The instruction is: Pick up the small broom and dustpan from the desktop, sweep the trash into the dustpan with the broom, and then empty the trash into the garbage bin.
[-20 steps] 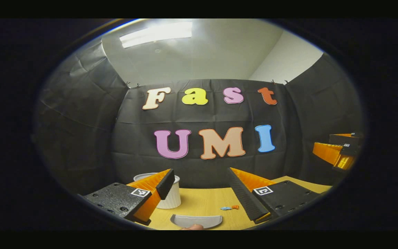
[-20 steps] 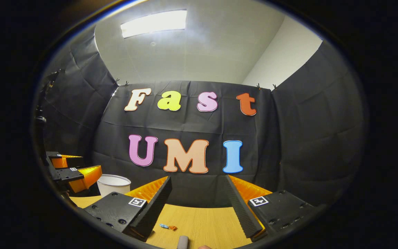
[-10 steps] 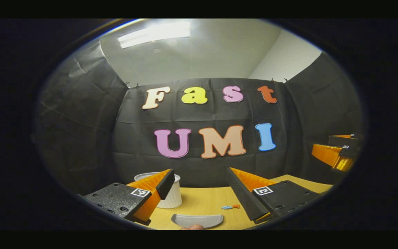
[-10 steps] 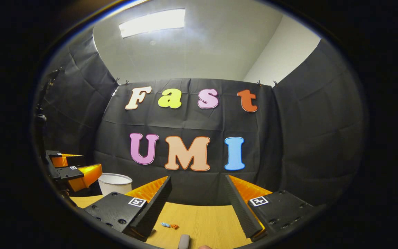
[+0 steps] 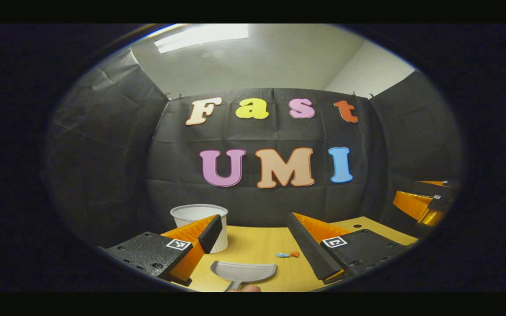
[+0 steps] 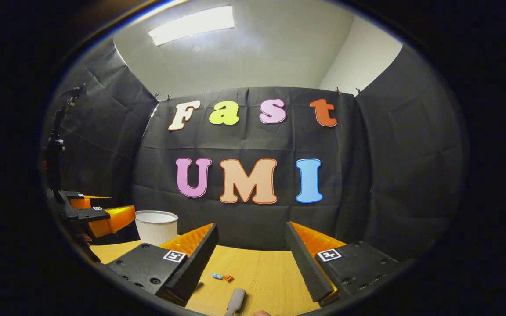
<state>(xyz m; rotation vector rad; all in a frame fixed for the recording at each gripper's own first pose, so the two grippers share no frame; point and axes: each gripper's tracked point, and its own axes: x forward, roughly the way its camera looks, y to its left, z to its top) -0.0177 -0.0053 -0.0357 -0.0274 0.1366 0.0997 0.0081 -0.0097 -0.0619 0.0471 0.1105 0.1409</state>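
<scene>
- one grey dustpan [image 5: 244, 271]
- one grey broom handle [image 6: 236, 299]
- one white garbage bin [image 5: 200, 224]
- two small trash scraps [image 5: 288, 254], one blue, one orange
- two grippers

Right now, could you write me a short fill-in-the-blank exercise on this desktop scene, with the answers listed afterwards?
1. The left gripper has its fingers ____.
2. The dustpan is ____ in colour.
3. The bin stands on the ____ desktop.
4. The trash lies between the right gripper's ____.

Missing words: open; grey; wooden; fingers
</scene>
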